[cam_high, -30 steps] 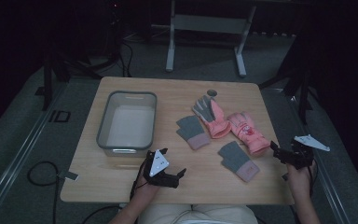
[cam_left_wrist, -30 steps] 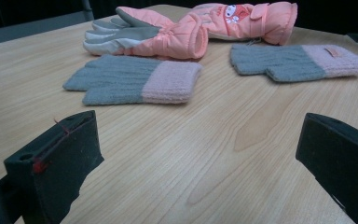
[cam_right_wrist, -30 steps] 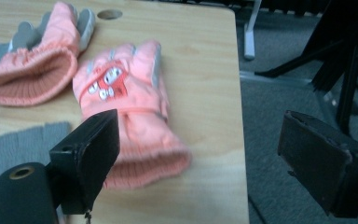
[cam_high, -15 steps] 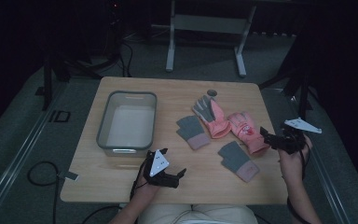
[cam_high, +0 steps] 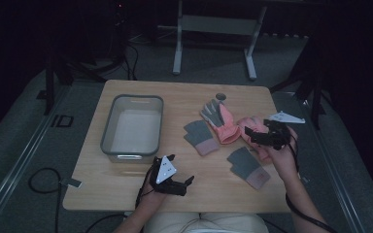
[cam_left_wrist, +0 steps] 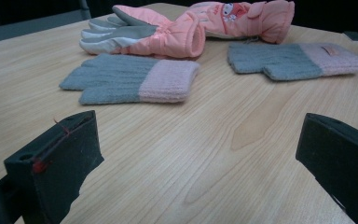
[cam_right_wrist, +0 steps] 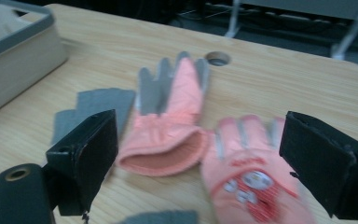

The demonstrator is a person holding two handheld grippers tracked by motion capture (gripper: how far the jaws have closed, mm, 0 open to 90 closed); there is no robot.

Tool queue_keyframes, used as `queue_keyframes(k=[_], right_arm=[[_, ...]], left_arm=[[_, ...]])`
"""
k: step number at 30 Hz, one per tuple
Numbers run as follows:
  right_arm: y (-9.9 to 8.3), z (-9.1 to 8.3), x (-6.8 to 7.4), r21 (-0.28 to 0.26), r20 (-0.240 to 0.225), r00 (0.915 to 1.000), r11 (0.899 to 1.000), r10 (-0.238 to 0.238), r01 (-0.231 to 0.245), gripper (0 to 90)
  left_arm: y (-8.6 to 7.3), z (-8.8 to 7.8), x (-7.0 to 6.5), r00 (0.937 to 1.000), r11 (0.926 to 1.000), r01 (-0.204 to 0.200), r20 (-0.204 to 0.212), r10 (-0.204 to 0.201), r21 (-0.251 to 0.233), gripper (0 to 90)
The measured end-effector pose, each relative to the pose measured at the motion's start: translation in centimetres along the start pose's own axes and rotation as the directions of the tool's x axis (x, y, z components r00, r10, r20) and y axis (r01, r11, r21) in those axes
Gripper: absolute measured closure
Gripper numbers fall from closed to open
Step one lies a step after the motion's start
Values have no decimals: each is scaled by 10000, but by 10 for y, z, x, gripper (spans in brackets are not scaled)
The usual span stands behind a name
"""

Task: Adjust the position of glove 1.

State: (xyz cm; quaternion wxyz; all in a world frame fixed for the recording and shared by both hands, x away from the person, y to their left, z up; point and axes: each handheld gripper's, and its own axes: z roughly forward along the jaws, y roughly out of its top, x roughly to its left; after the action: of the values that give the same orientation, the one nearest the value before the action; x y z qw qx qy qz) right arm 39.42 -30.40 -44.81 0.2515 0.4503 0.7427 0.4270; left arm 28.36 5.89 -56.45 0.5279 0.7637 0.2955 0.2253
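Gloves lie scattered on a wooden table (cam_high: 126,189), seen from above the person's side. Nearest, the left gripper (cam_high: 177,180) rests low at the front edge, jaws wide apart and empty; in its own view bare wood lies between them, with a grey and pink knitted glove (cam_left_wrist: 130,83) well ahead. To the right, the right gripper (cam_high: 256,137) hovers over a pink padded glove with a cartoon patch (cam_right_wrist: 251,182). Its jaws are also spread wide and grip nothing. In the right gripper view that glove lies below and between the jaws, apart from both, its cuff toward the camera. Just beside it on the left sits a second pink padded glove (cam_right_wrist: 172,126), palm up, cuff open. A second knitted glove (cam_high: 248,166) lies nearer the person. Farther left stands a grey tub (cam_high: 108,133), seemingly empty.

Judged from this, the step is picking up the patched glove. To do it well, lower straight down, centre the jaws across the cuff, and close only on this glove, clear of its neighbour.
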Motion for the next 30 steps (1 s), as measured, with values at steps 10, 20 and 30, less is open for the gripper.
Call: queue_keyframes(k=[10,20,30], right_arm=[[1,34,24,389,-764,9967,9988,-259,289,180],[10,67,46,480,-1381,9879,9958,-708,780,301],[16,99,64,914,-2029,9738,9882,-1026,1232,458]], left_arm=[[0,0,-1,9999,9999,-108,8,108,-14,0],[0,0,-2,9999,9999,-137,-19,136,-24,0],[0,0,-2,9999,9999,-160,-19,160,-39,0]])
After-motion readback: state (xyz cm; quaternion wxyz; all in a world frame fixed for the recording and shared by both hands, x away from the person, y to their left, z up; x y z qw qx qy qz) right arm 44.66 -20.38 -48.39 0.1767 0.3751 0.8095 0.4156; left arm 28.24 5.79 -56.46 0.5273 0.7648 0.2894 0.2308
